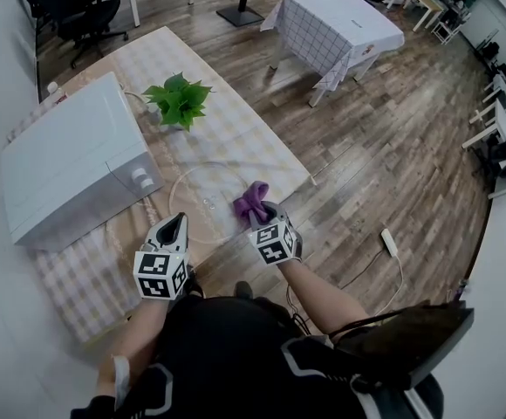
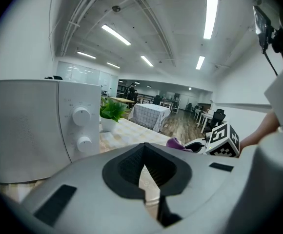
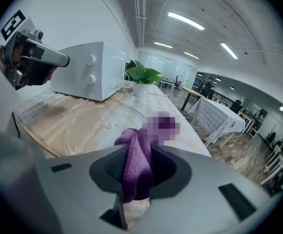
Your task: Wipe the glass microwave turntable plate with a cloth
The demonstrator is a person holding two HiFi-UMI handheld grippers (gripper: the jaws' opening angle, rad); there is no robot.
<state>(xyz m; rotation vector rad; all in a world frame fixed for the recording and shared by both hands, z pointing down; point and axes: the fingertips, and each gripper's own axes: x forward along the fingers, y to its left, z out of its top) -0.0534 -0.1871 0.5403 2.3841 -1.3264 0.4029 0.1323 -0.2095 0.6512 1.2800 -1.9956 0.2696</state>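
Right gripper [image 1: 266, 216], a grey hand-held tool with a marker cube, clamps a crumpled purple cloth [image 1: 251, 201] at the near right rim of the clear round glass turntable plate [image 1: 205, 192], which lies flat on the checked table [image 1: 235, 138] in the head view. The matching left gripper [image 1: 174, 225] hovers at the plate's near left rim. A white boxy microwave [image 1: 70, 168] stands just left of the plate, a green potted plant [image 1: 179, 99] lies beyond it, and the table's front edge runs close under both tools. The left gripper view shows its jaws drawn together on nothing, pointing past the microwave's two knobs. The right gripper view shows purple fabric bunched between its jaws, the plate spread ahead and to the left. Wiping looks barely begun: the cloth sits at the rim and most of the glass lies unreached. Room opens toward the plant; the near edge and the microwave hem the strokes.
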